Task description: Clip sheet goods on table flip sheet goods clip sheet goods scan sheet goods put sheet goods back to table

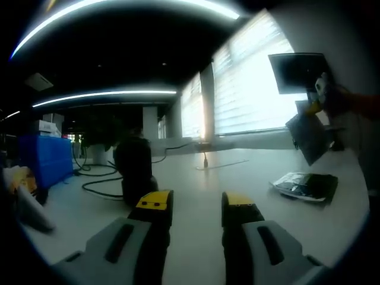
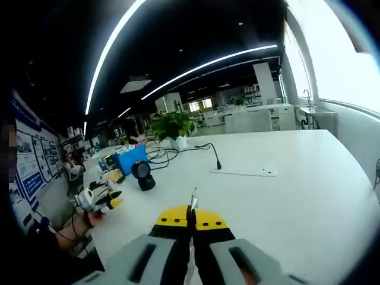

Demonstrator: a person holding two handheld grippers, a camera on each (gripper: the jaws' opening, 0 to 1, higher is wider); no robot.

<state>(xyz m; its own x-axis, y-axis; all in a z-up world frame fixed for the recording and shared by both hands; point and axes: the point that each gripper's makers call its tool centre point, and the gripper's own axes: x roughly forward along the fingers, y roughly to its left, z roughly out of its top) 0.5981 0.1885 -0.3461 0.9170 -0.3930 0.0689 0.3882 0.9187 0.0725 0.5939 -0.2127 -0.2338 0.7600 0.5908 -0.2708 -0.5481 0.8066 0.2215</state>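
White table [image 2: 309, 178] spans both views. Left gripper view: left gripper [image 1: 196, 208] low over the table, yellow-tipped jaws apart, nothing between them. Black dome-shaped scanner [image 1: 134, 169] stands just ahead of the left jaw, cables [image 1: 98, 184] trailing behind it; blue box [image 1: 44, 157] far left. Packaged sheet goods [image 1: 306, 185] lie flat on the table at right. Above them the right gripper [image 1: 323, 98] enters from the right holding a dark sheet [image 1: 307, 136], hanging tilted. Right gripper view: right gripper [image 2: 191, 218] jaws closed on a thin sheet edge [image 2: 193, 199]. Potted plant [image 2: 172, 127], thin white sheet [image 2: 244, 171] farther back.
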